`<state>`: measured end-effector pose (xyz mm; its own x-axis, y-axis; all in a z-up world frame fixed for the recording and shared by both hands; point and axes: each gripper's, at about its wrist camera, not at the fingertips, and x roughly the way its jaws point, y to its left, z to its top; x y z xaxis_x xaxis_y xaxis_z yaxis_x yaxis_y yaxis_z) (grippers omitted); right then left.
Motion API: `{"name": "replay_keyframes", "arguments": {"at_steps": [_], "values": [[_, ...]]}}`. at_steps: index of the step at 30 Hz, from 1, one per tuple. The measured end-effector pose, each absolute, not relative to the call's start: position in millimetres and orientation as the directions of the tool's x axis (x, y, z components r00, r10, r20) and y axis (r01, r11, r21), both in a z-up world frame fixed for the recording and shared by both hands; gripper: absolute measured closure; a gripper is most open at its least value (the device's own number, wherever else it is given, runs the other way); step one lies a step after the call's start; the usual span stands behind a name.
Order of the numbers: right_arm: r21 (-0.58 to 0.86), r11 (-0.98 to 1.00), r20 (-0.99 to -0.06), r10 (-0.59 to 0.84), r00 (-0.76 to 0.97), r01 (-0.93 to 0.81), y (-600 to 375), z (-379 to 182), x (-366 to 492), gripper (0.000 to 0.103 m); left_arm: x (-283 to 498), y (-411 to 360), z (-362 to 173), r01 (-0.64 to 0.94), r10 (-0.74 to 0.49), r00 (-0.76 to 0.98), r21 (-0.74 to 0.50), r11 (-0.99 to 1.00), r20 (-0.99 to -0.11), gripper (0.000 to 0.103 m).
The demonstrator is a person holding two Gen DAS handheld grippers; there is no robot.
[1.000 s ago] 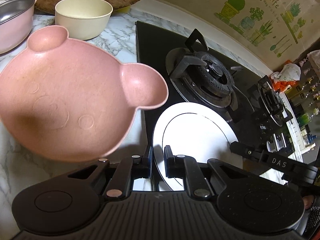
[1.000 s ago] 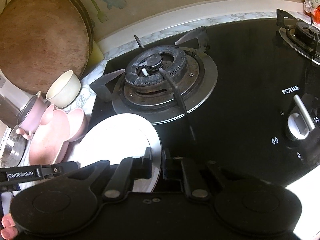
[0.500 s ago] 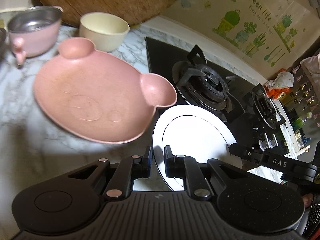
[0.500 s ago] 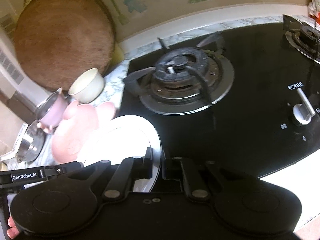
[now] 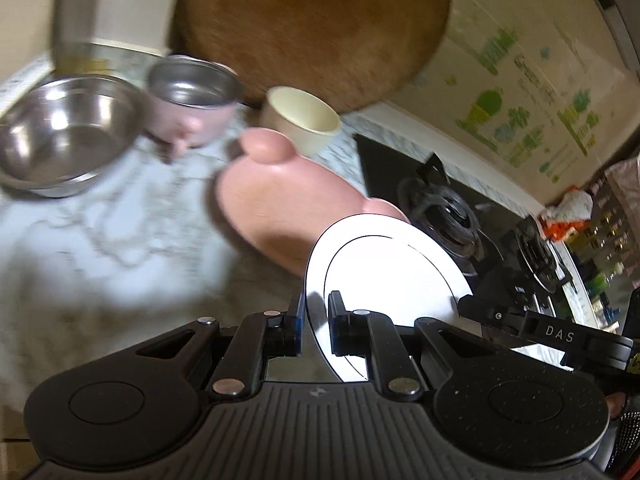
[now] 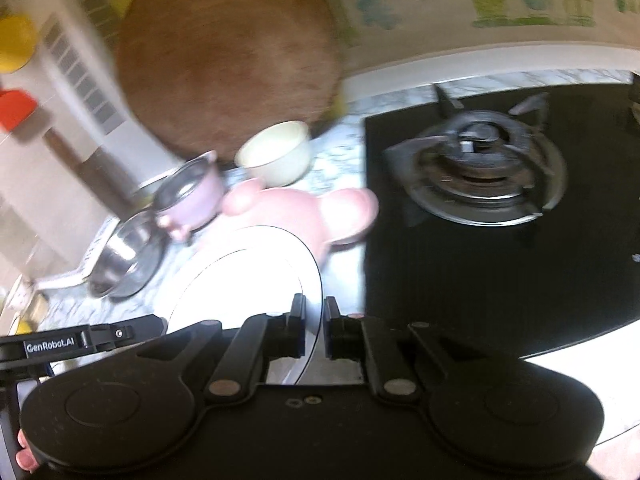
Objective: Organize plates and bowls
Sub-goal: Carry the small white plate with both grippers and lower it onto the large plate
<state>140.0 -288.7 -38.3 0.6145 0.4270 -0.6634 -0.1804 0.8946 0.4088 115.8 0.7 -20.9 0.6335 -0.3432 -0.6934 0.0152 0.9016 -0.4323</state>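
Both grippers hold one white plate (image 5: 384, 268) by opposite rims, lifted above the counter. My left gripper (image 5: 314, 320) is shut on its left rim. My right gripper (image 6: 314, 322) is shut on its right rim; the plate also shows in the right wrist view (image 6: 244, 280). A pink bear-shaped plate (image 5: 280, 204) lies on the marble counter just beyond the white plate, also seen in the right wrist view (image 6: 316, 208). Behind it stand a cream bowl (image 5: 302, 118), a pink steel-lined cup (image 5: 192, 104) and a steel bowl (image 5: 60, 136).
A round wooden board (image 5: 312, 24) leans on the wall behind the bowls. A black gas hob (image 6: 500, 216) with a burner (image 6: 476, 164) fills the right side. The marble counter (image 5: 100, 240) lies to the left. Bottles and a bag (image 5: 572, 208) stand far right.
Both grippers have lifted the white plate and swung it left, from the hob edge toward the pink plate. The steel bowl and cup have come into view. The frames are blurred by motion.
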Motion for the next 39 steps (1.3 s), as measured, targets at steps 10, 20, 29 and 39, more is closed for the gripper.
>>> {"name": "replay_keyframes", "arguments": {"at_steps": [10,20,29,39], "values": [[0.423,0.845,-0.643,0.535,0.548,-0.328,-192,-22,128,0.094,66,100,-3,-0.114,-0.22,0.705,-0.415,0.903,-0.674,0.092],[0.426,0.763,-0.637,0.635,0.438,-0.487,-84,-17,111,0.094,8,193,0,-0.296,-0.067,0.724,-0.397,0.869,-0.686,0.092],[0.423,0.697,-0.668,0.672,0.32,-0.579,5,-29,99,0.094,-46,259,-15,-0.448,0.054,0.7,-0.377,0.811,-0.713,0.092],[0.401,0.637,-0.708,0.671,0.218,-0.658,83,-44,84,0.095,-88,311,-46,-0.556,0.114,0.661,-0.382,0.738,-0.742,0.092]]}}
